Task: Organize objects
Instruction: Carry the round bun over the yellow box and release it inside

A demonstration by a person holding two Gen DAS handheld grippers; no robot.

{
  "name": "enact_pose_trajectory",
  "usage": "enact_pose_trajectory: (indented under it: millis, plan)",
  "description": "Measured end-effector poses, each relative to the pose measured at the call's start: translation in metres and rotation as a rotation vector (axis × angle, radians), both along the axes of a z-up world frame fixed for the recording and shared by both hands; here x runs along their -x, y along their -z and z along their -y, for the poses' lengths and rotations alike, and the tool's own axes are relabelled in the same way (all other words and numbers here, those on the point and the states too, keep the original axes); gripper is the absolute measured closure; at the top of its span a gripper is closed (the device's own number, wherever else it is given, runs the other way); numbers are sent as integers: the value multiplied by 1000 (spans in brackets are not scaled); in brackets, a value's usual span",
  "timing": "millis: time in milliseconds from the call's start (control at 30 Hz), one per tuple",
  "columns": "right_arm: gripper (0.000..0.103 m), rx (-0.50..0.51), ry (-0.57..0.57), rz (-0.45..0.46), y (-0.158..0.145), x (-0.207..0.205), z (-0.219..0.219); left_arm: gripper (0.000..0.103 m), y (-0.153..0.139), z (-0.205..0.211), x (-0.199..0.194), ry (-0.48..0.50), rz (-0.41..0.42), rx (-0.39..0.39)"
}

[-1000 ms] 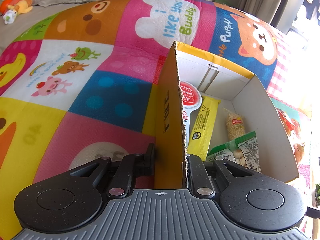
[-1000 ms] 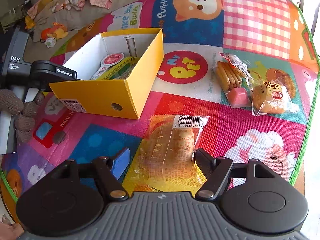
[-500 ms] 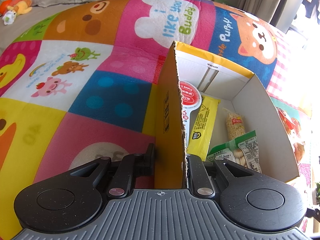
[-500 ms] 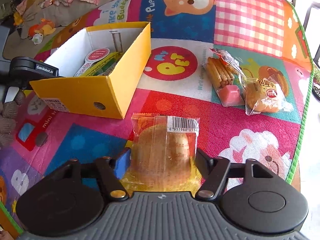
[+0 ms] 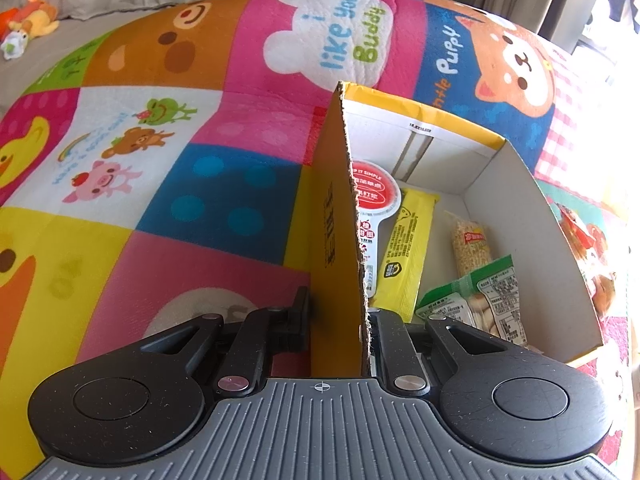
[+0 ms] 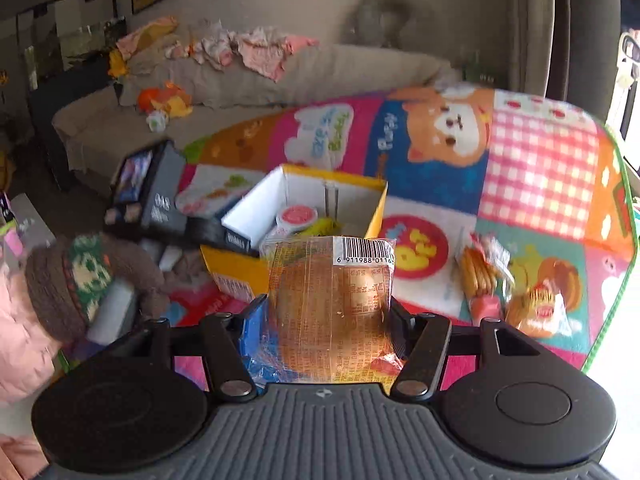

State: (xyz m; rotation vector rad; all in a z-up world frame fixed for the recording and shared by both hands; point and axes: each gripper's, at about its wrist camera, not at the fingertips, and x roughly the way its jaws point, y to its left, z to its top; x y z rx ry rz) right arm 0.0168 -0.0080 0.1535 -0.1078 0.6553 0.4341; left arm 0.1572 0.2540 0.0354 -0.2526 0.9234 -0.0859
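At box's near wall, seven o'clock of mat point(image 5: 224, 200): my left gripper point(image 5: 338, 320) pinches yellow box point(image 5: 334, 240) wall, unmoved, steadying it. Snack packs point(image 5: 408, 240) lie inside. Centre: my right gripper point(image 6: 326, 316), jaws closing on bun packet point(image 6: 330, 300), pads pressing its sides; a second ago packet lay on mat, now lifted, box at twelve o'clock beyond. Loose snacks point(image 6: 496, 280) wait at three o'clock. Likely next: carry, drop in box.

Count: one yellow box point(image 5: 336, 216). Four snack packs inside it: red-label pack point(image 5: 374, 196), yellow bar point(image 5: 408, 240), grain bar point(image 5: 472, 248), green pack point(image 5: 484, 296). One bun packet point(image 6: 330, 304) near. Two snack bags point(image 6: 504, 284) on the mat, right.
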Motion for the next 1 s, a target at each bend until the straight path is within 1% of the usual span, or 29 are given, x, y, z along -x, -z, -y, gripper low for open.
enact_pose_trajectory:
  millis: [67,133,300,433,500,600,700,767,900,1000]
  plan:
    - [43,-44,-1,32,-18,-10,-2,87,0,0,0,-1,2,1]
    - [43,-73,3,49,-29,-23,-7,87,0,0,0,0,3,2]
    - [43,-131,-2,35,-36,-62,-30,87,0,-1,0,-1,4,3]
    - [42,-181,22,114,-42,-94,-57,87,0,-1,0,1,3,4]
    - [37,-213,12,78,-39,-115,-67,87,1,-1,0,6,4,6]
    - [37,-230,19,-4,-26,-133,-70,87,1,-2,0,7,5,11]
    - [36,-220,58,-47,-9,-133,-58,87,1,-2,1,10,7,9]
    - [34,-206,97,-67,1,-130,-42,87,2,-3,1,11,10,10]
    - [29,-152,203,-92,24,-124,4,87,2,-2,1,10,9,11]
    - [29,-110,299,-124,45,-117,44,87,1,-2,1,11,10,9]
